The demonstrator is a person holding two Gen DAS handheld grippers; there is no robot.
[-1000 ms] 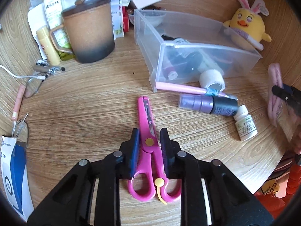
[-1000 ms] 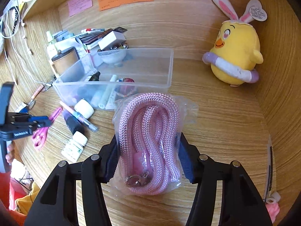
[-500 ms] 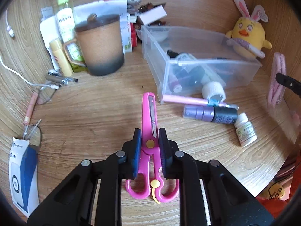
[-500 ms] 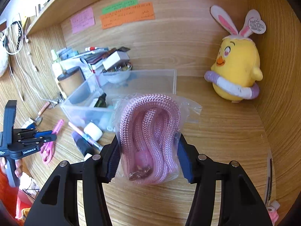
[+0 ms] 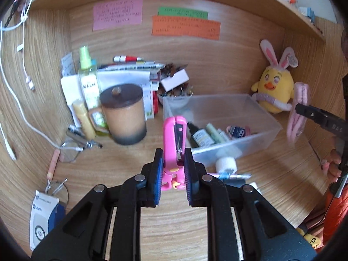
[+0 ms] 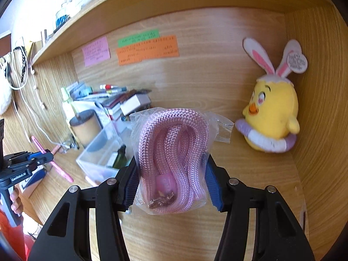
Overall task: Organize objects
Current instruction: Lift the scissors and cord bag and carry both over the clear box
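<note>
My left gripper (image 5: pixel 173 166) is shut on pink scissors (image 5: pixel 174 140) and holds them lifted above the desk, blades pointing forward toward the clear plastic bin (image 5: pixel 219 106). The bin holds small bottles and tubes. My right gripper (image 6: pixel 171 174) is shut on a bagged pink rope (image 6: pixel 174 152), held in the air right of the bin (image 6: pixel 97 152). The rope (image 5: pixel 298 113) also shows at the right of the left wrist view. The left gripper with the scissors (image 6: pixel 52 163) shows at the left of the right wrist view.
A brown lidded mug (image 5: pixel 124 113), bottles and stacked papers stand at the back left. A yellow plush chick (image 5: pixel 274 89) sits back right. A white tape roll (image 5: pixel 226 164) and pen lie before the bin. Glasses (image 5: pixel 69 152) and a blue-white box (image 5: pixel 43 213) lie left.
My left gripper closed on the scissors and raised them off the desk. My right gripper lifted the bagged rope higher.
</note>
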